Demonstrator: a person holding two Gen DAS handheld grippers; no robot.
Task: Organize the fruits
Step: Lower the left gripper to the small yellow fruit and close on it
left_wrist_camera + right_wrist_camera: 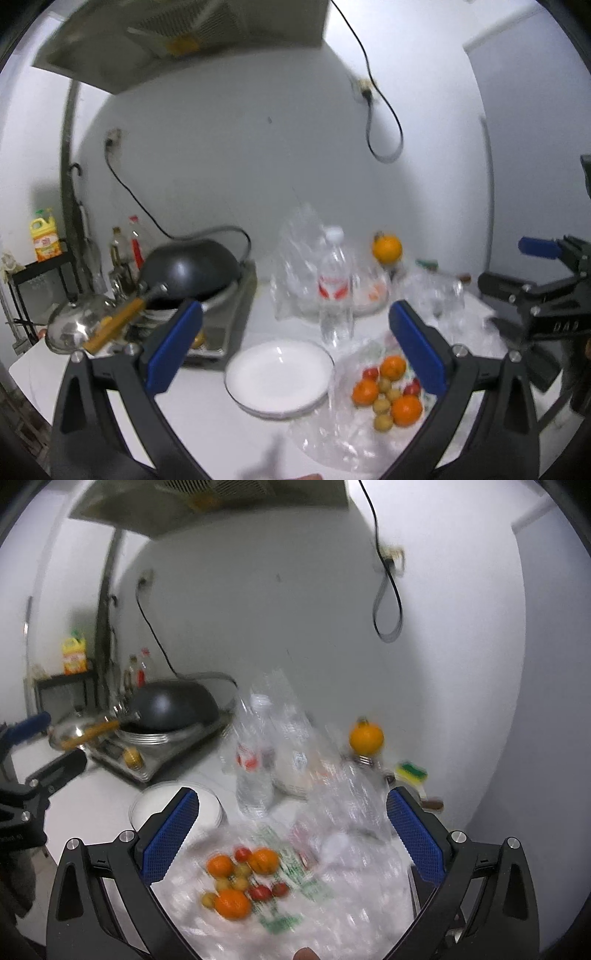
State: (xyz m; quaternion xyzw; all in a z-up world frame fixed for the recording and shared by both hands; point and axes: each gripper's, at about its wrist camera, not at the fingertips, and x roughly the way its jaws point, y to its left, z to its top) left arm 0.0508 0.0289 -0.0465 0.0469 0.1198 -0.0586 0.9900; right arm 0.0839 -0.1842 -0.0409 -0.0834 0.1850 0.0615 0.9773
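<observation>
White countertop (207,413), white plate (279,374), water bottle (335,291), plastic bag of fruits (386,393), induction cooker (225,317)

Between the left gripper's (295,347) royal-blue pads (173,343) on black arms sits a plain white plate (279,376). Just inside its right jaw lies a heap of fruit (388,391): bright orange rounds, small dull-yellow ones and a few red ones, on clear plastic. Beyond the jaws stands a clear bottle (334,288) with a red-and-white label and white cap, and a black wok (192,269) with a tan wooden handle. Between the right gripper's (293,834) blue, fine-gridded pads (170,834), the clear bag (295,886) carries green print.
</observation>
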